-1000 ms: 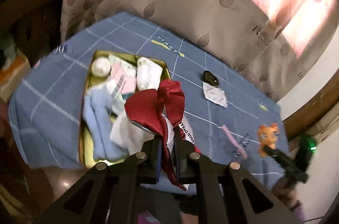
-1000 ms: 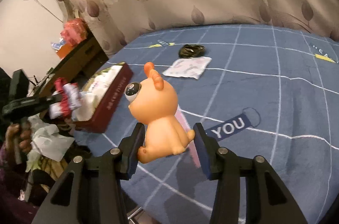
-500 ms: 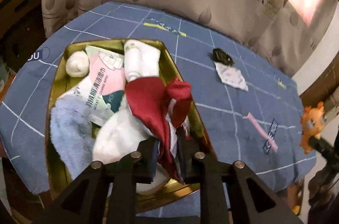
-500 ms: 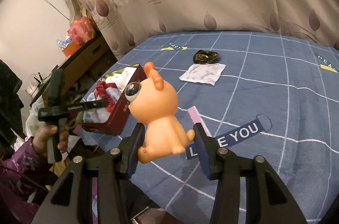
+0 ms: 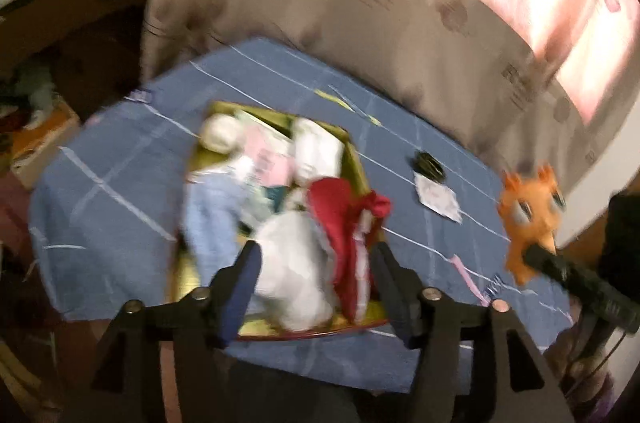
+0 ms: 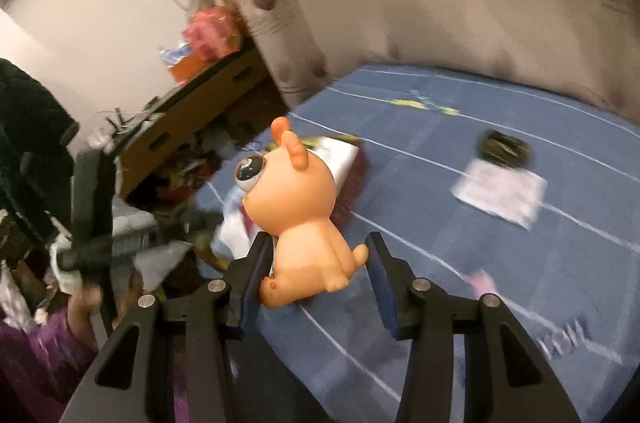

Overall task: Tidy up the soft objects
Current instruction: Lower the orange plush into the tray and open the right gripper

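Item: orange rubbery toy animal [image 6: 298, 223], upright, big-eyed head leaning up and left, clamped at its body by the right gripper [image 6: 316, 277] and carried clear of the blue bedcover [image 6: 500, 263]. Destination, as judged: gold tin [image 5: 362, 175], lying ahead and to the left of the toy in the right wrist view, its long axis running away from the near bed edge; only its far end shows past the toy's head. Left gripper [image 5: 316, 287]: hovers right over the tin's near end, jaws opening, the red-and-white cloth [image 5: 344, 223] lying loose between them on the white sock [image 5: 292, 275], no pad pressing it. Right hand is the one bearing the toy, so nearer for that placement. Tin contents: pale blue cloth [image 5: 212, 211], rolled white socks [image 5: 318, 151], white ball [image 5: 220, 137], pink packets [image 5: 268, 159]; tin looks crowded. Obstruction: left gripper and heaped cloth occupy the near end. Elsewhere on cover: printed sachet [image 6: 500, 191], dark hair tie [image 6: 506, 147], pink strip [image 5: 466, 275], all well apart from the tin
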The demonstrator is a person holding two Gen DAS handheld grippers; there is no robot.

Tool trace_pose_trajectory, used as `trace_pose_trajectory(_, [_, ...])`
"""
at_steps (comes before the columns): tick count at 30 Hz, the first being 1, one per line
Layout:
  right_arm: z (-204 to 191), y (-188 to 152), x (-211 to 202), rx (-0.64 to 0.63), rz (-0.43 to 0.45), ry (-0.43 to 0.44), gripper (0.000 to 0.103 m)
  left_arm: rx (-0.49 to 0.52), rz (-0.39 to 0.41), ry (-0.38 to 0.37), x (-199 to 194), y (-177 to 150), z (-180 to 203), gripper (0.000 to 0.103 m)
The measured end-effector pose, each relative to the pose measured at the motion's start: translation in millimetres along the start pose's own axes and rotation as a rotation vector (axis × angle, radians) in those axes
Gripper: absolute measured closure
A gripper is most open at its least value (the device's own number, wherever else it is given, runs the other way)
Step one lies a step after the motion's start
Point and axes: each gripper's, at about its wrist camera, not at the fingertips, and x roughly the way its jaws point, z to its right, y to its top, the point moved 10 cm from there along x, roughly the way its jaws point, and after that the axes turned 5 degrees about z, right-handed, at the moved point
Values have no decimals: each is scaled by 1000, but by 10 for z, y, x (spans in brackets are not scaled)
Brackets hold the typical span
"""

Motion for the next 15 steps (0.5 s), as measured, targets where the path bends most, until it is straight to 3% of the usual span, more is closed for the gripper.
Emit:
trace_pose_trajectory(3, [-122,232,486,22,-40,66,58,-3,52,51,-107,9,-141,38])
trace_pose_trajectory(6, [-189,357,919,31,-88,84,58,23,51,120,-98,-36,-280,38])
trace_pose_trajectory(9, [-222,385,1286,3,-129,54,58,37,36,161,-67,-46,-374,38])
trace_pose_trajectory(15, [-192,255,1775,-36,-201,-24,57,120,106,218,-211,18,-340,38])
